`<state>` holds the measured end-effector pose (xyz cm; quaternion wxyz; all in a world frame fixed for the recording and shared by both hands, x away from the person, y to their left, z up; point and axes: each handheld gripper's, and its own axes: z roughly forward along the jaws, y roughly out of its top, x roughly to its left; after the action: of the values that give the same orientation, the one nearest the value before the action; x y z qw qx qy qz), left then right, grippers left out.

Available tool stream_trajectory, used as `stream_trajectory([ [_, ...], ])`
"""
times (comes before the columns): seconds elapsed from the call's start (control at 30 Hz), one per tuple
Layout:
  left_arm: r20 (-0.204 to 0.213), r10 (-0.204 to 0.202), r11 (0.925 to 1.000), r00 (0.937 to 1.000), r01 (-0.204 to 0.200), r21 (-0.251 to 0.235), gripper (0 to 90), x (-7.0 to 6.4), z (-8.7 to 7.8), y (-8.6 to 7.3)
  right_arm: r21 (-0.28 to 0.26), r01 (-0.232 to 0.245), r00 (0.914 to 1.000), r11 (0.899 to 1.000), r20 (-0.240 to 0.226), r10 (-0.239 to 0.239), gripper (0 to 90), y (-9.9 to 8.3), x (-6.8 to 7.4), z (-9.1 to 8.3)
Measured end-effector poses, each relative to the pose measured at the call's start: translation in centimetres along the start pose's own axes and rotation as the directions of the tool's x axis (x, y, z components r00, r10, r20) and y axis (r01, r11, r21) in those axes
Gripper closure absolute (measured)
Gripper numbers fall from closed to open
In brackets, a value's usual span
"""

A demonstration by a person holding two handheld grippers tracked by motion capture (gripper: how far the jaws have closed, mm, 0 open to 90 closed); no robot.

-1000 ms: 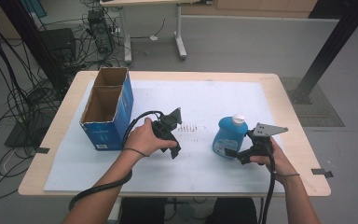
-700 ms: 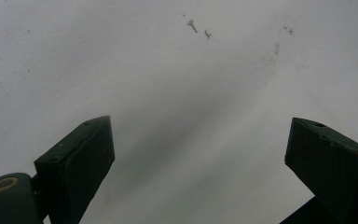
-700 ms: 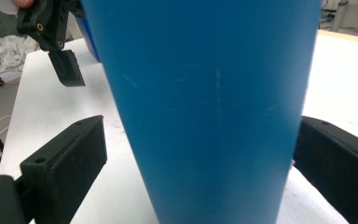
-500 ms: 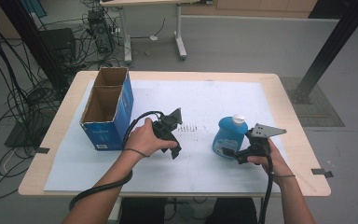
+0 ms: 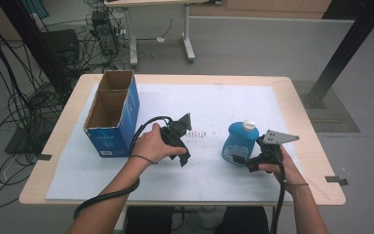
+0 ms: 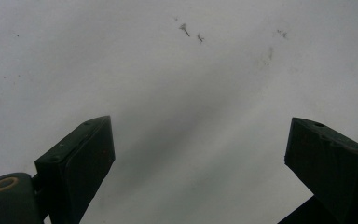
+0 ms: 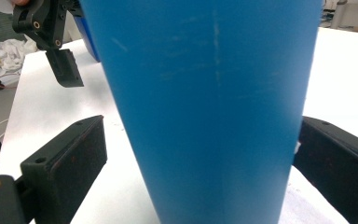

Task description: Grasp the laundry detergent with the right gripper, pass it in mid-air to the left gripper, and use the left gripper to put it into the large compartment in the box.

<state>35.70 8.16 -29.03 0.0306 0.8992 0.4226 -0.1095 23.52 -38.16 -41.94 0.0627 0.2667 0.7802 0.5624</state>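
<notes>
A blue bottle (image 5: 238, 141) with a white cap stands upright on the white paper at the right of the table. My right gripper (image 5: 246, 160) is low beside its base, open, with one jaw on each side of the bottle. In the right gripper view the blue bottle (image 7: 205, 93) fills the space between the jaws of my right gripper (image 7: 200, 158); a small gap shows at the left jaw. Near the table's middle my left gripper (image 5: 187, 139) is open, held just above the paper. The left gripper view shows my left gripper (image 6: 198, 154) over bare paper with nothing between its jaws.
An open blue cardboard box (image 5: 114, 141) with two compartments stands at the left of the wooden table (image 5: 302, 112). White paper (image 5: 224, 102) covers most of the top, with faint marks (image 5: 199, 132) at its middle. Cables trail from both grippers toward the front edge.
My right gripper has edged slightly left, closer around the bottle's base. The left gripper and the bottle have stayed where they were.
</notes>
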Motion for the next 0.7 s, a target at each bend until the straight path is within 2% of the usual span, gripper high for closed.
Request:
stream_trajectory([
  [0.7, 0.002, 0.003, 1.0000, 1.0000, -0.003, 0.001, 8.3, 0.13, 0.02, -0.10, -0.001, 0.006, 1.0000, 1.000, 0.001, -0.006, 4.2, 0.16, 0.14, 0.03],
])
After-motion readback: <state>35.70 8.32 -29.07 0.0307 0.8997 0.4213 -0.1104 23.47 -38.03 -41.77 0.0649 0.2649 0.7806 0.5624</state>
